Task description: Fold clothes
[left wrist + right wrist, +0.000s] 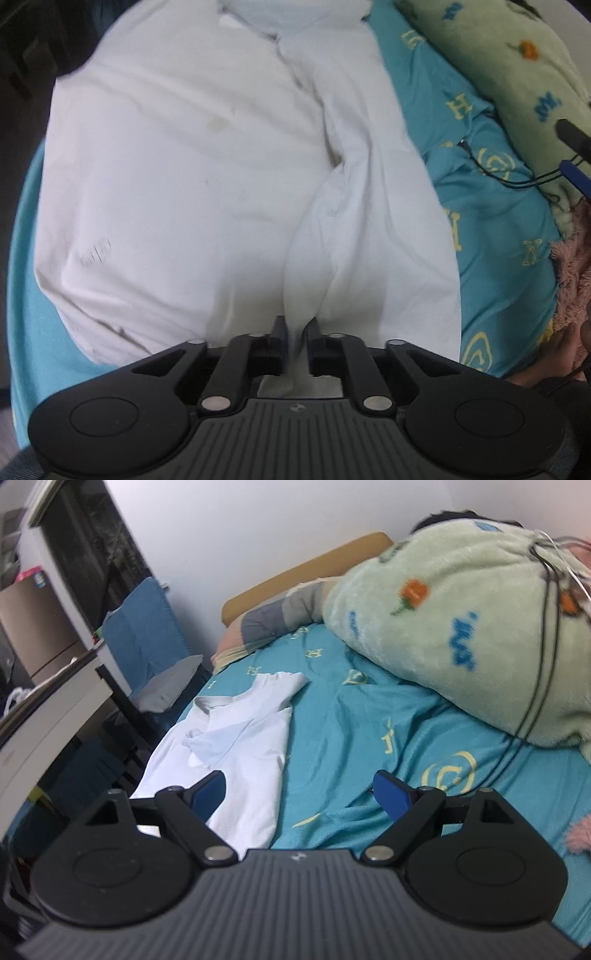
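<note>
Home bedroom: bed with fleece blanket.

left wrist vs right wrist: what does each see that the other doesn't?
Left wrist only: left gripper pinching a fold of the white shirt, faint stains on the cloth, a black cable.
Right wrist only: right gripper open and empty above the bed, headboard, wall, shelves, blue chair.
Both: shirt, teal sheet, green blanket.
</note>
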The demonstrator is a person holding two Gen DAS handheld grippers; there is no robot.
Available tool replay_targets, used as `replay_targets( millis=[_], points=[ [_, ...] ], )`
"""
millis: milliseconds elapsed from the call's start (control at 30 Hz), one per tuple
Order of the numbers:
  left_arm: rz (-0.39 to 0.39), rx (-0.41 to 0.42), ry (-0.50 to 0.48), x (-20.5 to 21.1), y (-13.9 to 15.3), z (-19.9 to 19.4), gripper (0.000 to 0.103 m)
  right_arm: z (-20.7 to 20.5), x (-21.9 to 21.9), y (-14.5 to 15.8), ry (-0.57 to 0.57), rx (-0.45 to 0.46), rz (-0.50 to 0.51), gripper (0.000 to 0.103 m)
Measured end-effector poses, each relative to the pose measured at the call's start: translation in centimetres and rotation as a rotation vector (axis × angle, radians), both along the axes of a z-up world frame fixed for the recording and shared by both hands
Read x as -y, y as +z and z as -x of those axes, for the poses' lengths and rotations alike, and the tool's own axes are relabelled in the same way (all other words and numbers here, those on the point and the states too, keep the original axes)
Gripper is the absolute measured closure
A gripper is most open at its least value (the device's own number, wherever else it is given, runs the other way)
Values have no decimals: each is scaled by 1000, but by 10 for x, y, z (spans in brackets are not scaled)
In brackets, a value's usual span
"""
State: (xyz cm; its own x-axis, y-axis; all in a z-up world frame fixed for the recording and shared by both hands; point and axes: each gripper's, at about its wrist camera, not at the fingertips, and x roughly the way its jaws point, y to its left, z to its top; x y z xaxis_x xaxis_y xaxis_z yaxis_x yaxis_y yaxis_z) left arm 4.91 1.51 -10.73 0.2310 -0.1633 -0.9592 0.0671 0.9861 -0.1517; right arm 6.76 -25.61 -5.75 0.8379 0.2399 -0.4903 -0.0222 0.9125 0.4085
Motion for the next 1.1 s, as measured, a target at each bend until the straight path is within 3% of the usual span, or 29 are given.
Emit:
replay_targets(
  millis=[67, 300, 400, 467, 567, 700, 800, 933, 1000, 1100],
  points=[
    [22, 71, -4, 0, 15, 5, 53, 6, -4, 3, 2, 27, 3, 15],
    [124, 311, 25, -4, 93, 33, 23, 34, -40, 47, 7, 65, 86, 15],
    [123, 418, 48, -10, 138, 43, 15, 49, -59, 89, 23, 89, 110, 15],
    [127, 477, 51, -10, 170, 50, 1, 55, -67, 121, 38, 99, 116, 15],
    [127, 551, 65, -13, 214, 60, 0, 57, -78, 169, 74, 90, 166, 15],
    [134, 590, 95, -18, 248, 73, 0, 53, -95, 212, 84, 93, 221, 15],
    [132, 620, 141, -32, 253, 72, 0, 36, -112, 226, 108, 75, 227, 15],
    [135, 666, 200, -57, 252, 66, 0, -7, -146, 216, 157, 42, 289, 15],
    [136, 688, 237, -77, 231, 54, 0, -34, -169, 200, 208, 23, 318, 15],
    [8, 745, 284, -107, 183, 27, 0, -82, -214, 161, 305, -41, 358, 15]
  ],
)
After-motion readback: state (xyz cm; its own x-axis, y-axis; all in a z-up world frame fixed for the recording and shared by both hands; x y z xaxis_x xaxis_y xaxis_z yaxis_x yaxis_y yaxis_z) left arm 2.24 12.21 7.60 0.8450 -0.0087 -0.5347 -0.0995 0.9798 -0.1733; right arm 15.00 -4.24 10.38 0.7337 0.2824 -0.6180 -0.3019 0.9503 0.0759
